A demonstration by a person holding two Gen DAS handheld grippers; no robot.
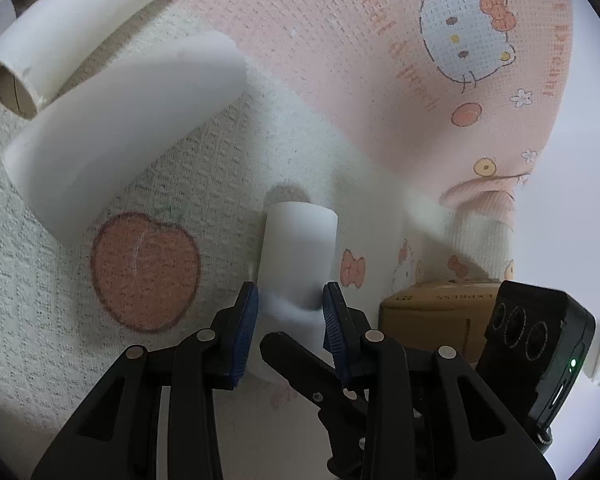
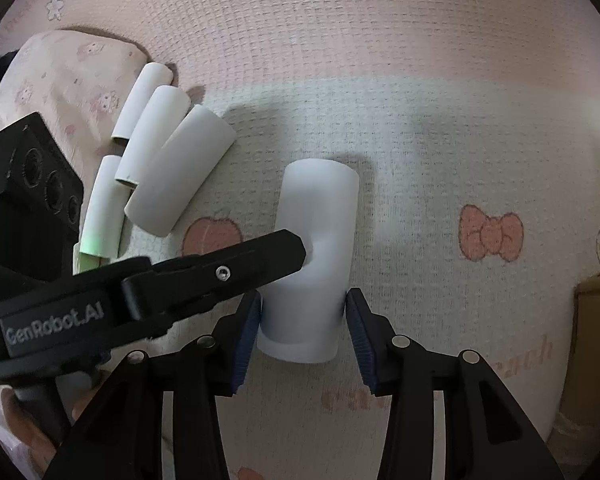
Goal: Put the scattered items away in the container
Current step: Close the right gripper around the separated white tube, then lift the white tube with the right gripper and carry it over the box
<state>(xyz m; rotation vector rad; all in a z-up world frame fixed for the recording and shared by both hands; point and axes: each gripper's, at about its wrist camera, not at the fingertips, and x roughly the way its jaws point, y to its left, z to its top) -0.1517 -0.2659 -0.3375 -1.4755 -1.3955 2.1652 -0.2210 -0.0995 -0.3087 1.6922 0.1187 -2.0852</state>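
Observation:
A short white tube (image 1: 300,240) lies on the cream and pink mat. My left gripper (image 1: 290,296) is shut on its near end, and the blue pads dent the wall. In the right wrist view the same tube (image 2: 320,216) lies lengthwise between the pads of my right gripper (image 2: 304,300). Those pads flank it closely without visibly squeezing it. One left finger (image 2: 260,256) reaches in from the left and presses into the tube's side. A black finger of the right gripper (image 1: 296,360) crosses low in the left wrist view. A brown cardboard box (image 1: 432,312) stands to the right.
Several more white tubes (image 2: 180,176) lie in a loose bunch to the left, against a pink pillow (image 2: 60,80). Two of them, a wide one (image 1: 120,132) and a thinner one (image 1: 72,32), show in the left wrist view. The box edge (image 2: 596,320) is at the right.

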